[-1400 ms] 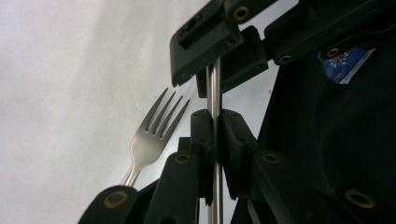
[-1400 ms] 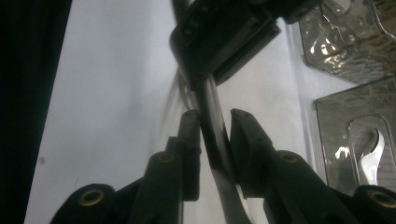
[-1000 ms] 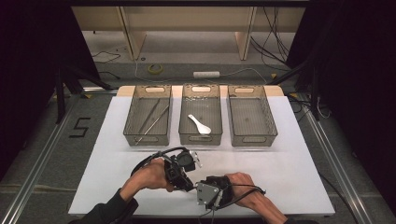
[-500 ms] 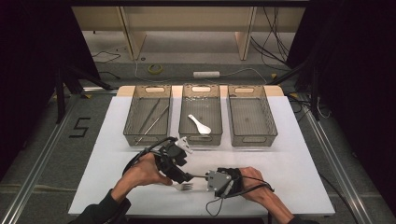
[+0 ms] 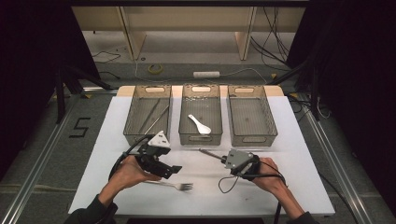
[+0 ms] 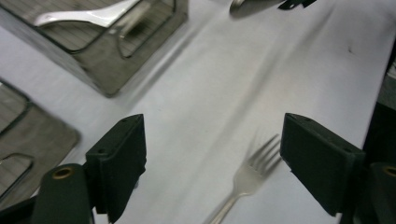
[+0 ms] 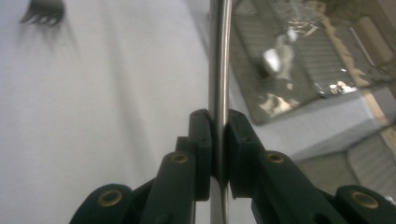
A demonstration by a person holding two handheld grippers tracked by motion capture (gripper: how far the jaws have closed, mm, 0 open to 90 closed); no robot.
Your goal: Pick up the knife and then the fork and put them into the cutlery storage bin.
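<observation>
Fork down, rod clamped.
My left gripper [image 5: 173, 171] has just been opening: jaws spread, nothing between the pads, fork [image 5: 175, 185] flat on the table [image 5: 289, 135] just below them. My right gripper [image 5: 221, 159] pinches a thin metal rod [image 7: 219, 60], tip pointing toward the middle bin [image 5: 201, 138] with the white spoon [image 5: 199, 124].

The left gripper [image 5: 173, 170] has just been opening its jaws; the fork [image 5: 180, 185], pinched between both grippers a second ago, now lies free on the table at lower centre. The right gripper [image 5: 223, 159] shifts toward the right of the frame, carrying a metal rod [image 5: 208, 153] clamped in its jaws.
</observation>
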